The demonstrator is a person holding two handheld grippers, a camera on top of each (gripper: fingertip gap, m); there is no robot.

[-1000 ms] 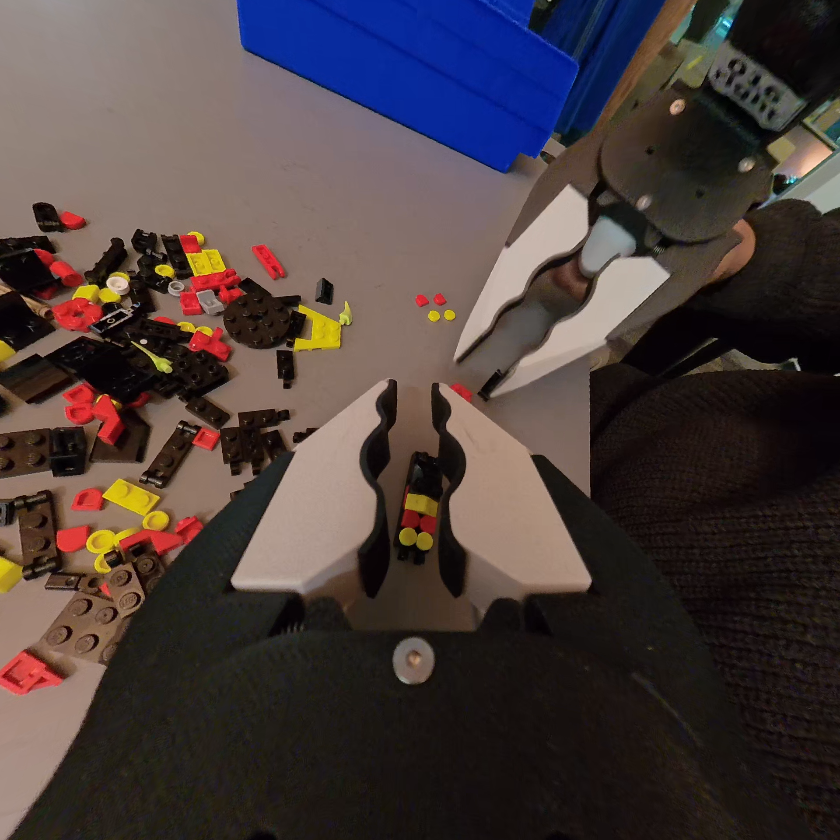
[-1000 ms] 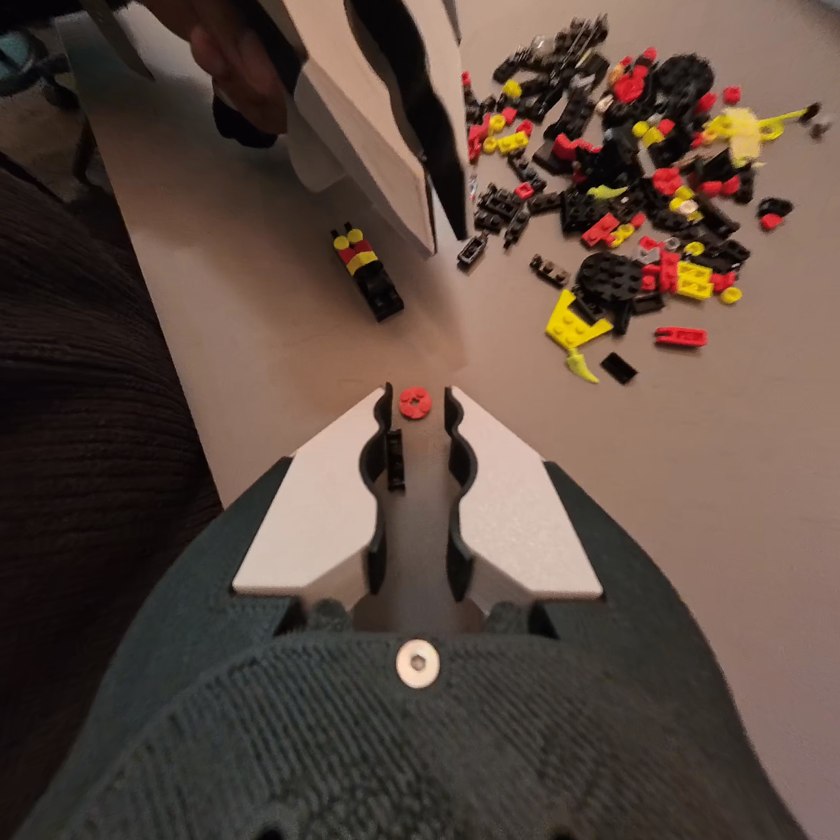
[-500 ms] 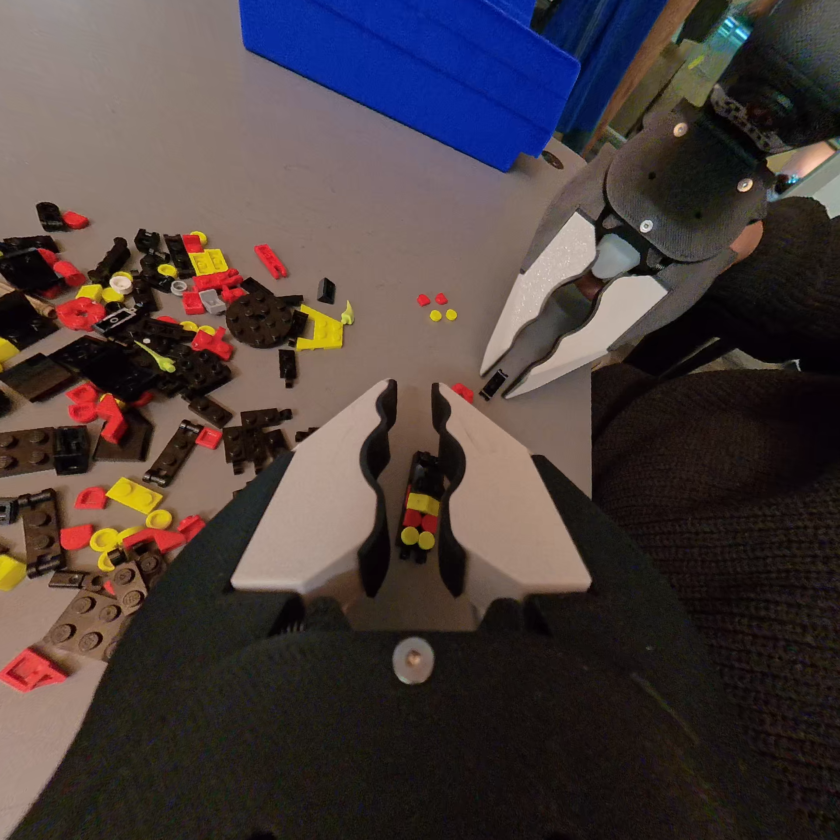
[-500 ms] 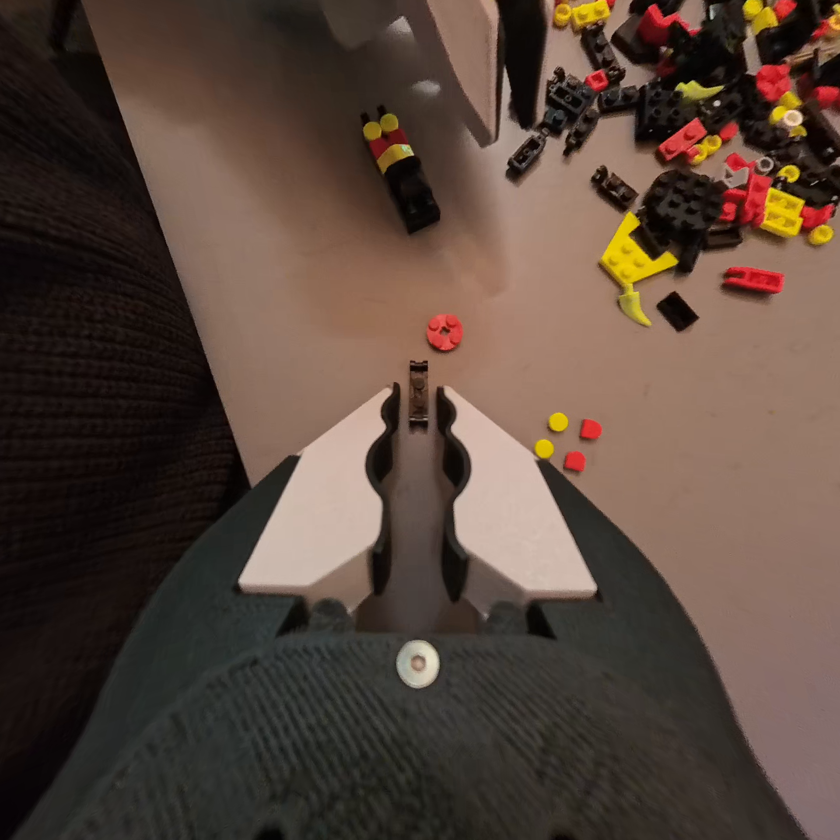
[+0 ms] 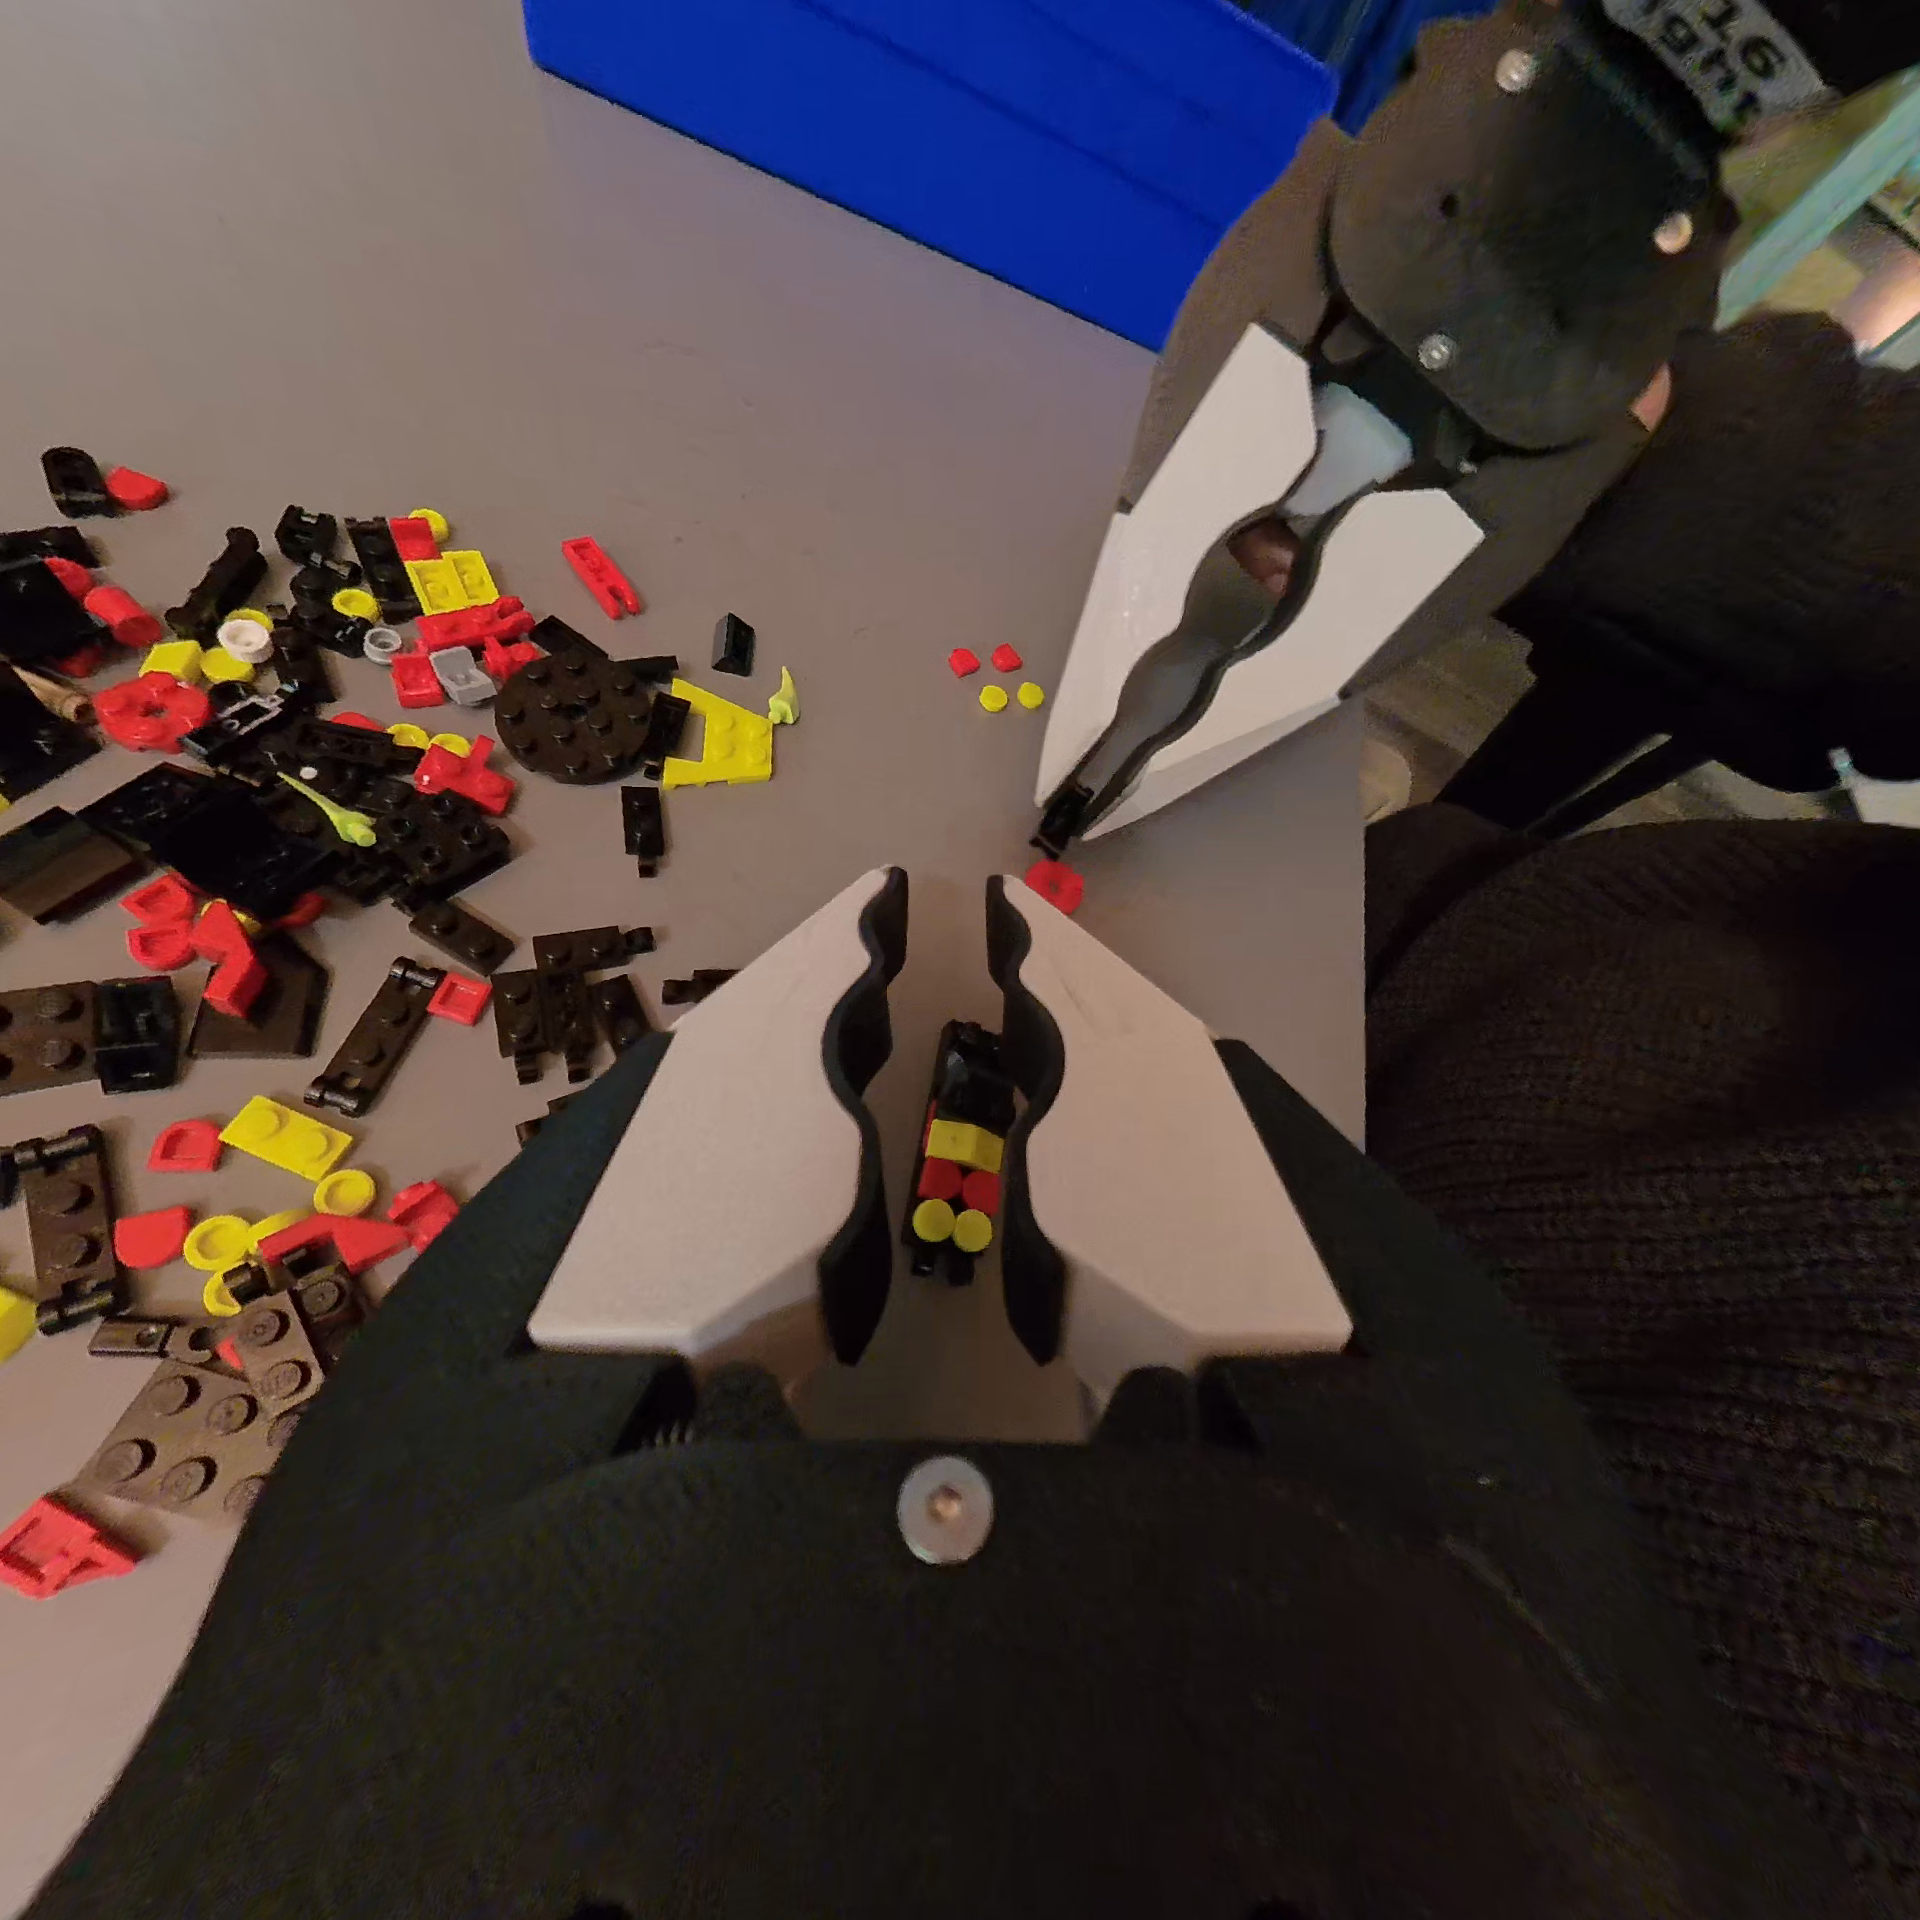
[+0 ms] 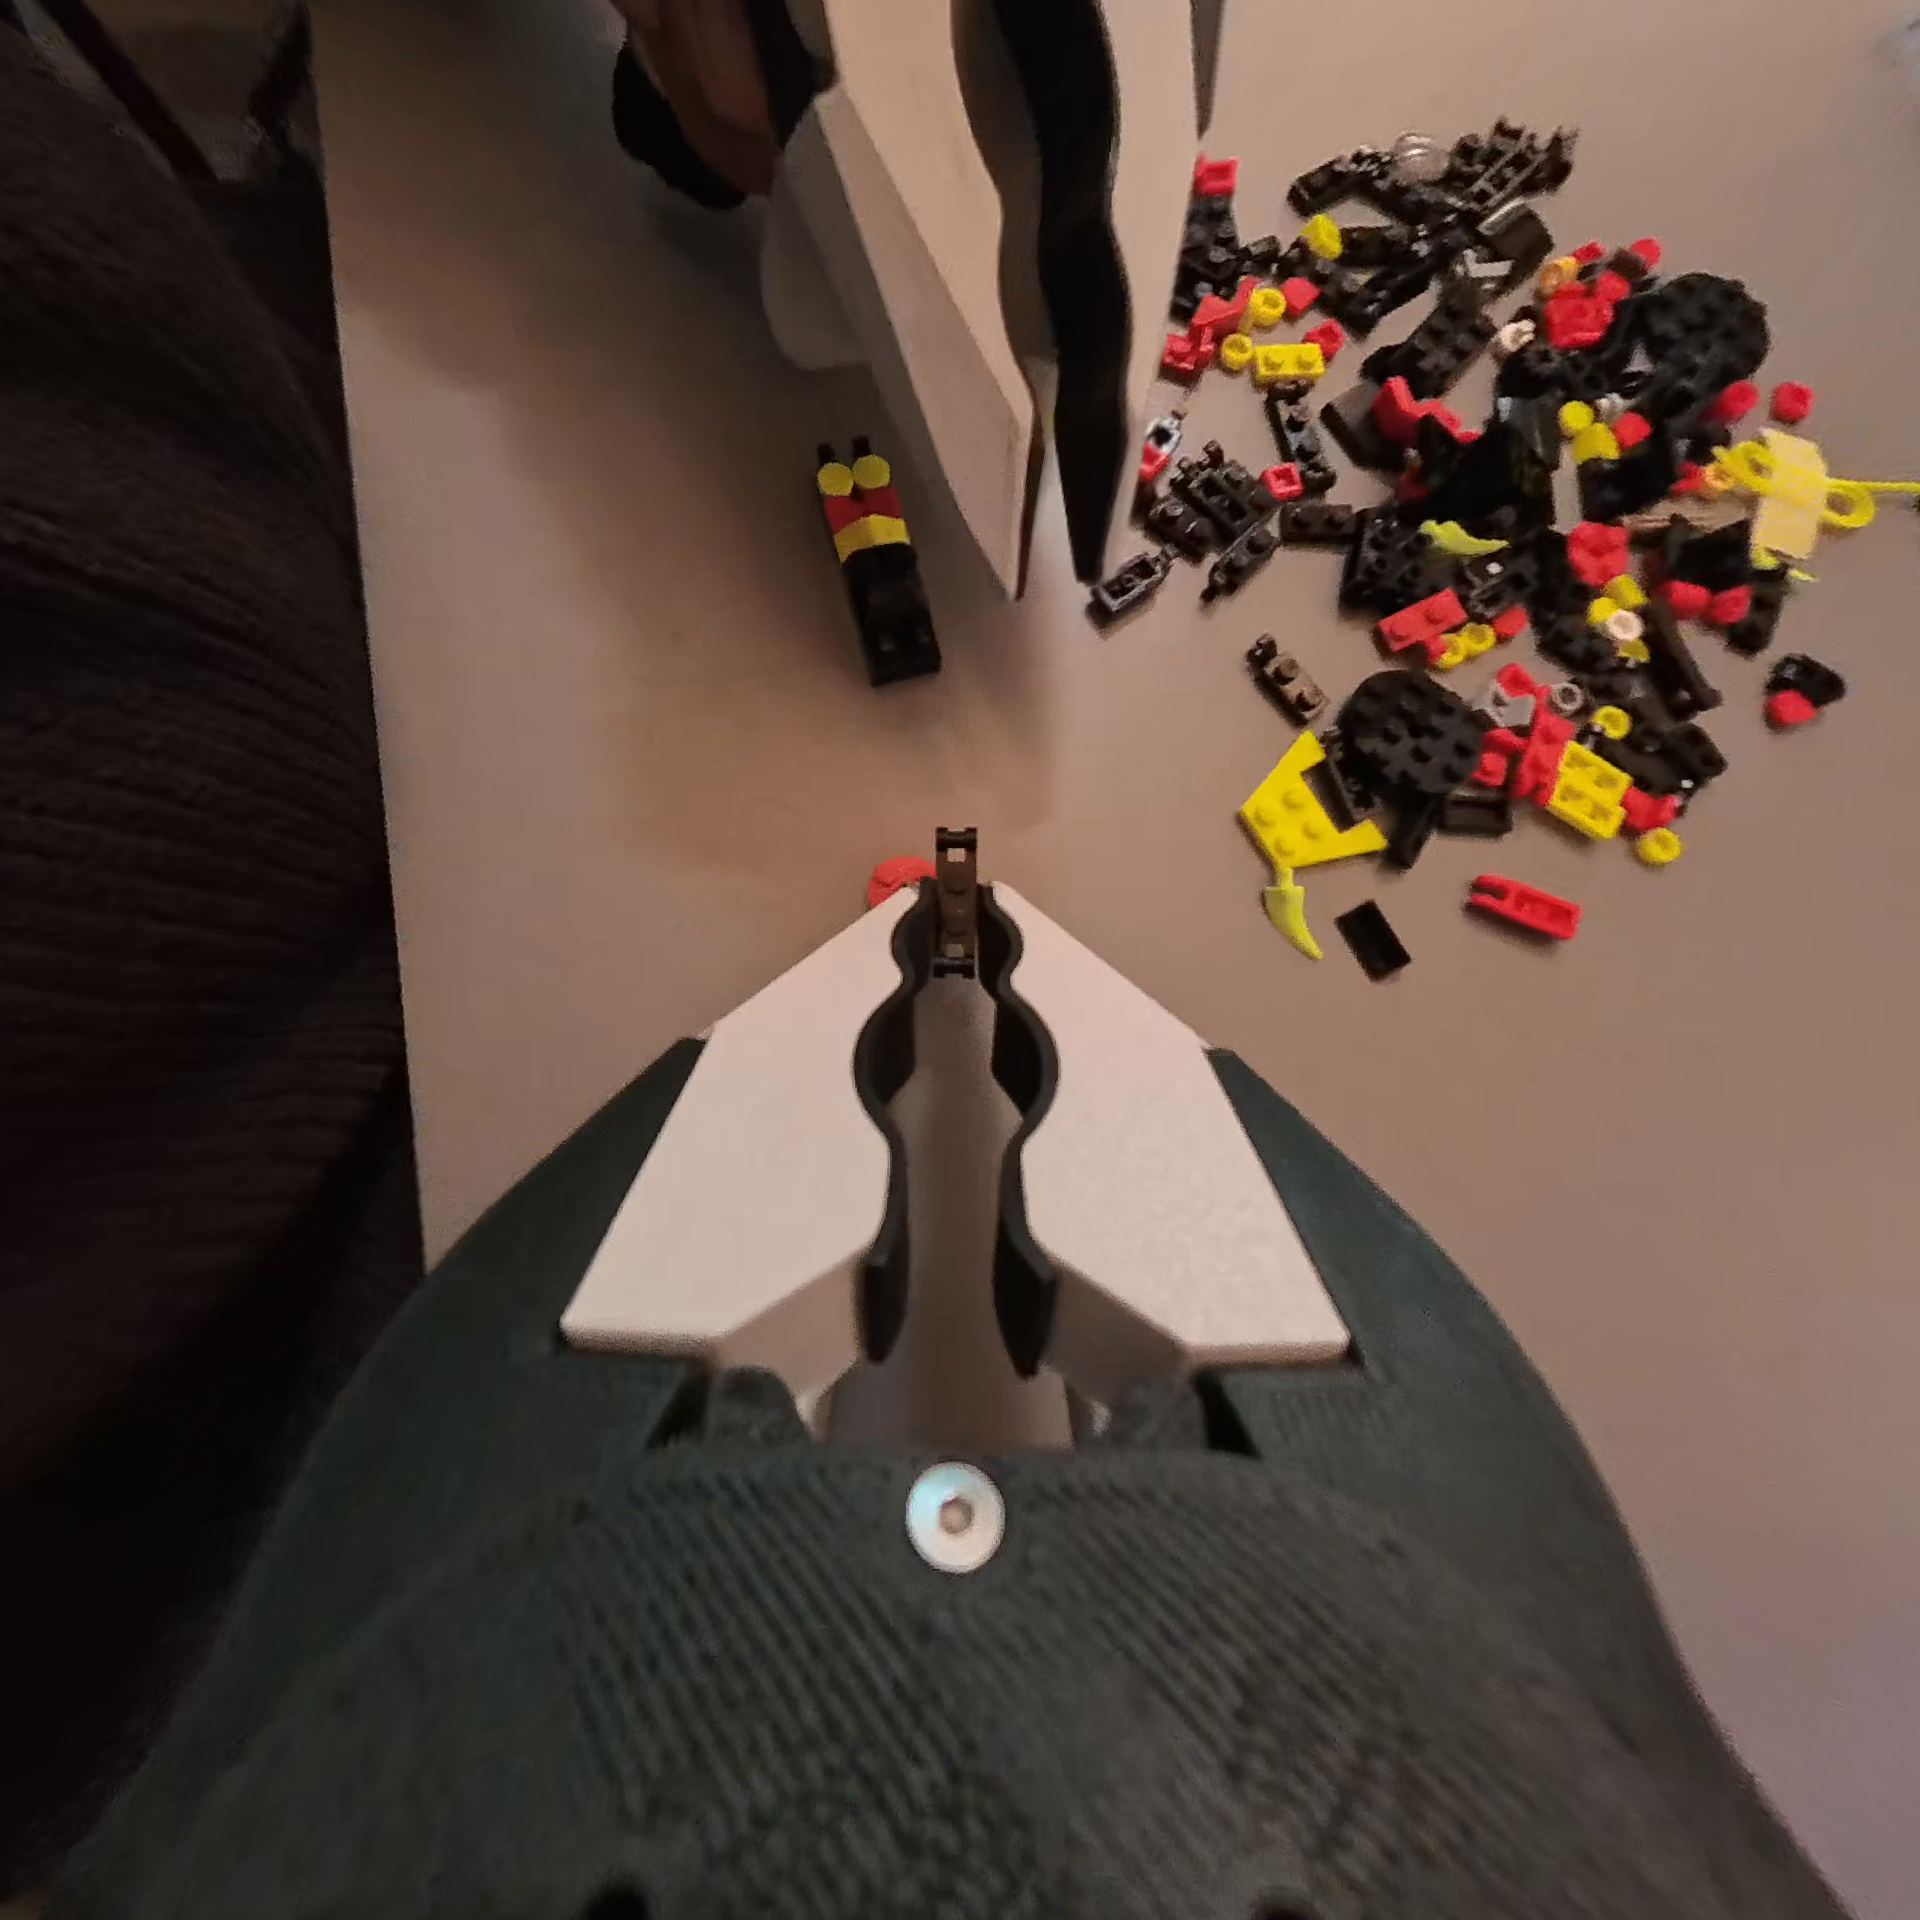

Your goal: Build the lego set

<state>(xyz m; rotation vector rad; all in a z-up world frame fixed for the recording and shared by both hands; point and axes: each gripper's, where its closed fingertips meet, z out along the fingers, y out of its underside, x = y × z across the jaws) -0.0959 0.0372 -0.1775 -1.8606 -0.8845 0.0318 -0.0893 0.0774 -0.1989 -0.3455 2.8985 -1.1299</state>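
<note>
Lego pieces (image 5: 312, 831) in black, red and yellow are lying in a loose heap on the left part of the grey table (image 5: 623, 364), with a black round plate (image 5: 575, 717) and a yellow wedge plate (image 5: 727, 740) at the heap's right edge. Moving to the right, the left gripper (image 5: 945, 894) is hovering over the table with its jaws apart and nothing between the tips — below the gap, the small assembly (image 5: 961, 1153) of black, yellow and red bricks is lying on the table, close to the table's near edge. Just beyond the left gripper's right tip a red round piece (image 5: 1055, 886) is resting. Next to it the right gripper (image 5: 1070, 821) is pointing down at the table with its jaws clamped on a thin dark plate (image 6: 956, 899), which is sticking out past the tips. Farther back, four tiny red and yellow tiles (image 5: 994, 677) are sitting in a small group — and a blue bin (image 5: 935, 125) is standing behind them.
</note>
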